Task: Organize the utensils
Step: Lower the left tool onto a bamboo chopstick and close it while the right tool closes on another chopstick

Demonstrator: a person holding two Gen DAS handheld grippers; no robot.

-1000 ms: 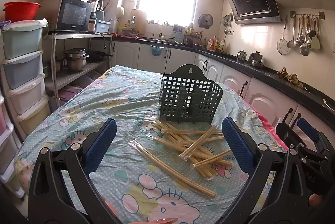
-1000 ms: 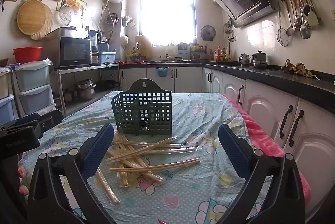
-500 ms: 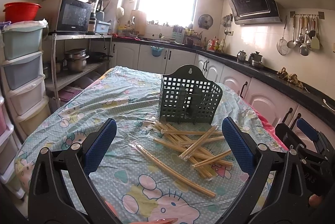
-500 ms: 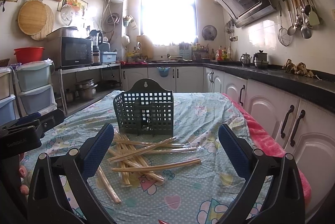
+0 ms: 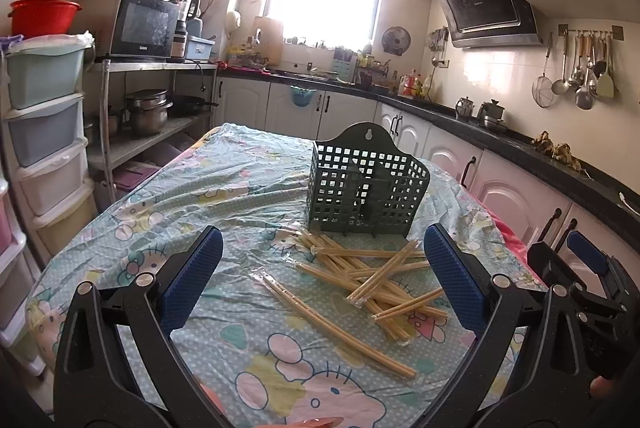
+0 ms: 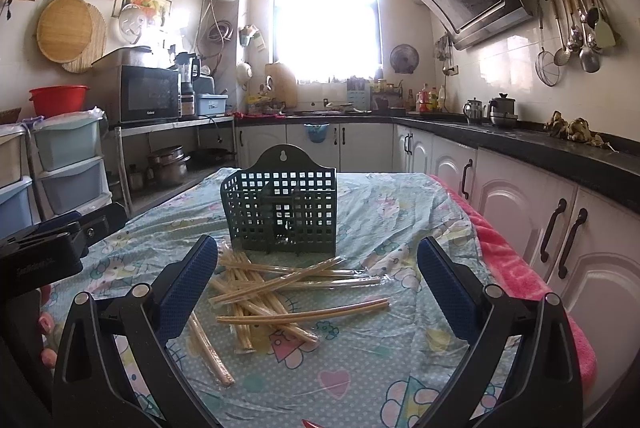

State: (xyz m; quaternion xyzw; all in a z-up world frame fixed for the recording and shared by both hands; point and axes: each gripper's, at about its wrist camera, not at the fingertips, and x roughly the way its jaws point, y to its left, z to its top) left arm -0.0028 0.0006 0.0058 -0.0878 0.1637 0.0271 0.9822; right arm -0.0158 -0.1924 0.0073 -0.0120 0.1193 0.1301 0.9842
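A dark green lattice utensil holder [image 5: 366, 183] [image 6: 282, 214] stands upright and empty on the cartoon-print tablecloth [image 5: 240, 195]. In front of it lies a loose pile of plastic-wrapped wooden chopsticks [image 5: 372, 276] [image 6: 276, 288], with one pair apart at the near left [image 5: 332, 324] [image 6: 210, 348]. My left gripper [image 5: 320, 280] hovers open above the near side of the pile, nothing between its blue pads. My right gripper [image 6: 316, 284] is also open over the pile, empty. Each gripper shows at the edge of the other's view [image 5: 580, 288] [image 6: 52, 244].
White cabinets [image 6: 532, 228] with a black counter run along the right. A pink cloth [image 6: 520, 268] hangs at the table's right edge. A metal shelf with a microwave [image 5: 142, 23] and pots, and stacked plastic drawers [image 5: 44, 131], stand at the left.
The right gripper has risen and drifted slightly, so the holder sits a little lower in its view. The left gripper has barely moved. Both stay open.
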